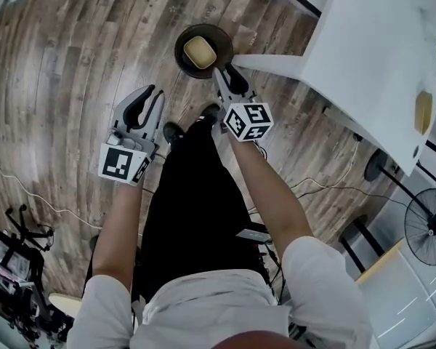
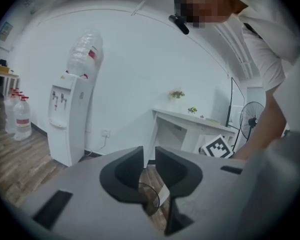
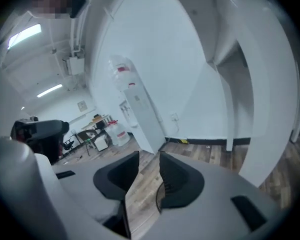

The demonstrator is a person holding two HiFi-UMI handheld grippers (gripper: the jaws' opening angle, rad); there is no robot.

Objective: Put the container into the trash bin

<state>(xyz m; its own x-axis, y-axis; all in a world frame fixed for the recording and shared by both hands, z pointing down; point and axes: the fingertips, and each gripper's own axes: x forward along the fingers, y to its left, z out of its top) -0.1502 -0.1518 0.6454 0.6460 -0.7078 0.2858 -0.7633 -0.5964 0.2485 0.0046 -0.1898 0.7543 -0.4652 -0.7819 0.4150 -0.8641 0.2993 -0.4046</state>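
A round dark trash bin [image 1: 180,46] stands on the wood floor by the white table's leg. A pale yellow container [image 1: 200,51] lies inside it. My right gripper [image 1: 225,71] hangs just this side of the bin's near rim, open, with nothing between its jaws. In the right gripper view the right gripper [image 3: 149,166] shows a bare gap with floor and part of the bin's rim [image 3: 157,196] below. My left gripper [image 1: 147,93] is off to the left of the bin, open and empty. Through the left gripper [image 2: 149,156] the bin's edge [image 2: 154,200] shows.
A white table [image 1: 363,57] fills the upper right, with a standing fan [image 1: 429,231] and cables beyond it. Dark equipment [image 1: 14,260] sits at the lower left. A water dispenser [image 2: 70,119] and spare bottles [image 2: 17,116] stand by the far wall. The person's dark-clad legs are below both grippers.
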